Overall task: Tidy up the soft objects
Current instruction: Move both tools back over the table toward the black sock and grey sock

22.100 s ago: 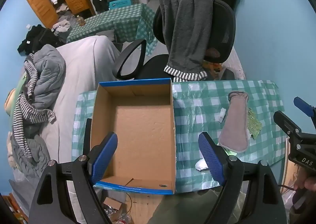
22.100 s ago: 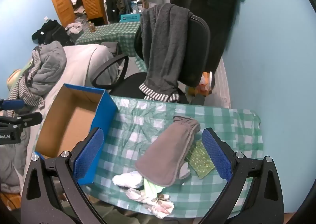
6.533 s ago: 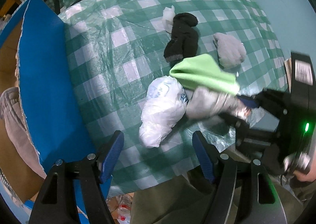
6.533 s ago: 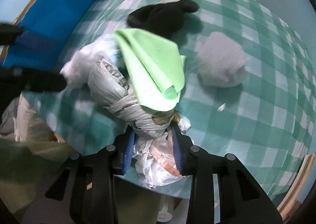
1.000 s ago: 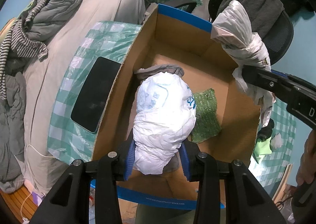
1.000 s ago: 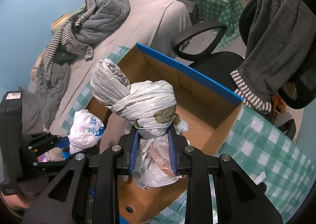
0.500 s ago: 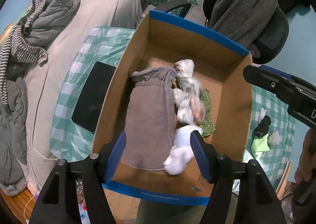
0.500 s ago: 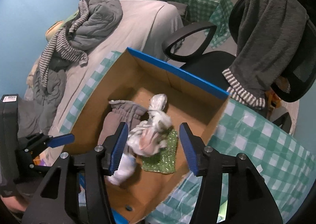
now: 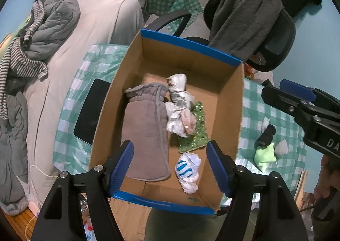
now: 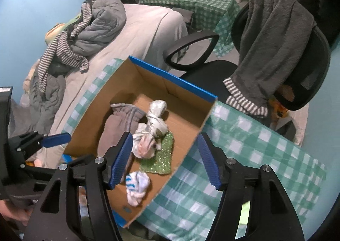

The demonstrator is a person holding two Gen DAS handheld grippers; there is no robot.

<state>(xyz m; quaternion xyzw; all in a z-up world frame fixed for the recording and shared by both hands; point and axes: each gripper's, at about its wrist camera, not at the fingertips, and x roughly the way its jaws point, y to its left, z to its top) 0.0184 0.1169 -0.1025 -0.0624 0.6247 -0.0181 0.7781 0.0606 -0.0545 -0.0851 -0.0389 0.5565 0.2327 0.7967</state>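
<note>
1. Bedroom clutter rings my worktop [image 9: 250, 100], which wears a green checked cloth; the bed [image 10: 136, 34] lies at ten o'clock and a chair [image 10: 282, 53] with a grey towel at one o'clock.
2. My box [image 9: 238, 100] sits open-topped on the worktop, so soft things can drop straight in.
3. Inside lie a grey pouch [image 9: 146, 132], a knotted bag [image 9: 180, 100], a green sponge cloth [image 9: 197, 134] and a white bundle [image 9: 188, 169], loosely side by side.
4. My left tool [image 9: 170, 166] hangs over the box, spread wide and empty.
5. My right tool [image 10: 164, 158] is likewise spread, carrying nothing.
6. At three o'clock a black sock [image 9: 266, 135], a green cloth [image 9: 264, 157] and a grey wad [image 9: 281, 148] wait outside; I judge those come next.
</note>
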